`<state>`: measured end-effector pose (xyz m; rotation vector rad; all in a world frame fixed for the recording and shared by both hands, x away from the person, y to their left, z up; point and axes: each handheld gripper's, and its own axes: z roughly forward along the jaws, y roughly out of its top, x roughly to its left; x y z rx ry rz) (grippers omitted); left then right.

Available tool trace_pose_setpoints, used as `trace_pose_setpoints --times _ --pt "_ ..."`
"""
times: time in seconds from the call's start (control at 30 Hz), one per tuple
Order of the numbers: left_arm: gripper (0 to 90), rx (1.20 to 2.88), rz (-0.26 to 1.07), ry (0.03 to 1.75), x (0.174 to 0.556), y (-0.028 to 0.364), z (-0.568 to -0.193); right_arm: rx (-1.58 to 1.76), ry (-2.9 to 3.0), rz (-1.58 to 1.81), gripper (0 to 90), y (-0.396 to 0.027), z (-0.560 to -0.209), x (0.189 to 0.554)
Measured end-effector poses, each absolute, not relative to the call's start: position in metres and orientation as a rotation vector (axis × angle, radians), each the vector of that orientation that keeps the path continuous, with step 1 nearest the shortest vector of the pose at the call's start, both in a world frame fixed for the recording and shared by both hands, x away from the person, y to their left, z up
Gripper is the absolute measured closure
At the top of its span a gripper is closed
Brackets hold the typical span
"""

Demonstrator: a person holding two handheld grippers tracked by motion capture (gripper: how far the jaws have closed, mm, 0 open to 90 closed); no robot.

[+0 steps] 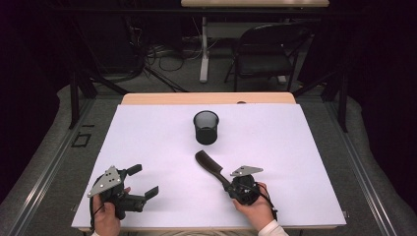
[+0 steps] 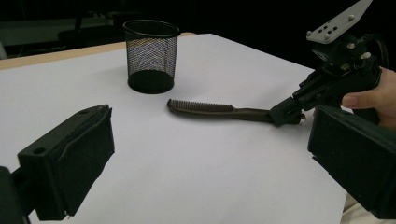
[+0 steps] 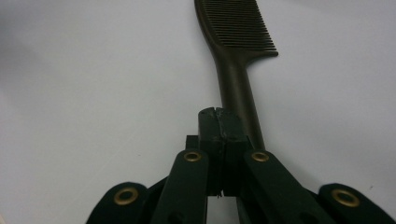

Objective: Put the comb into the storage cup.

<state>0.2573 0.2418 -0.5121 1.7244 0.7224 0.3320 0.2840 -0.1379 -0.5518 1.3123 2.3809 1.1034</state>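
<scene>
Left gripper (image 1: pixel 145 182) idle at the near-left of the white-covered bench (image 1: pixel 147 132): jaws spread wide, nothing between them, pads aimed across the bench toward the middle. In the left gripper view its two black pads (image 2: pixel 79 154) frame the work area.

Mid-bench, slightly toward the far side: black wire-mesh cylindrical cup (image 1: pixel 205 127), upright, mouth open, looks empty from above. It stands apart from everything else.

Just near-right of the cup: dark brown plastic comb with a long handle (image 1: pixel 209 167). It sits low at the bench surface; whether it rests on it or is lifted a hair cannot be told. Long axis runs diagonally, toothed head toward the far-left and the cup, handle toward the near-right. In the right gripper view the comb (image 3: pixel 236 56) runs straight out ahead of the jaws, teeth on the view's right.

Right gripper (image 1: pixel 227 183): jaws fully closed, pads meeting. The handle end of the comb sits at the tips and appears pinched there, though the right gripper view shows the handle passing along one side of the pads, so the hold looks marginal.

Step, as judged: comb grasped at its handle end, transfer to the cup about to start.

Next move likely calls for lifting, tipping the comb toward vertical, centring over the cup mouth, then lowering and releasing. Risk: comb pivoting in a tip-only grip.
</scene>
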Motion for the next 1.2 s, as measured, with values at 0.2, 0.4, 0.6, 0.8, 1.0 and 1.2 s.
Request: trace_pose_setpoints --times 0.2,0.4,0.6,0.8,1.0,1.2 --pt "0.4 1.722 0.331 0.726 0.258 0.242 -0.512 1.338 2.354 1.094 90.0 -0.146 -0.552 0.289" --pt "0.4 1.722 0.331 0.726 0.258 0.242 -0.512 1.355 2.335 1.091 90.0 -0.152 -0.551 0.291" --pt "0.5 1.722 0.329 0.728 0.258 0.242 -0.512 1.367 2.316 1.086 90.0 -0.157 -0.551 0.295" --pt "0.5 1.722 0.328 0.728 0.258 0.242 -0.513 1.368 2.300 1.067 90.0 -0.159 -0.551 0.297" --pt "0.6 1.724 0.326 0.729 0.258 0.242 -0.513 1.379 2.277 1.062 90.0 -0.164 -0.551 0.300" --pt "0.6 1.725 0.326 0.727 0.258 0.242 -0.513 1.388 2.269 1.059 90.0 -0.166 -0.551 0.302"
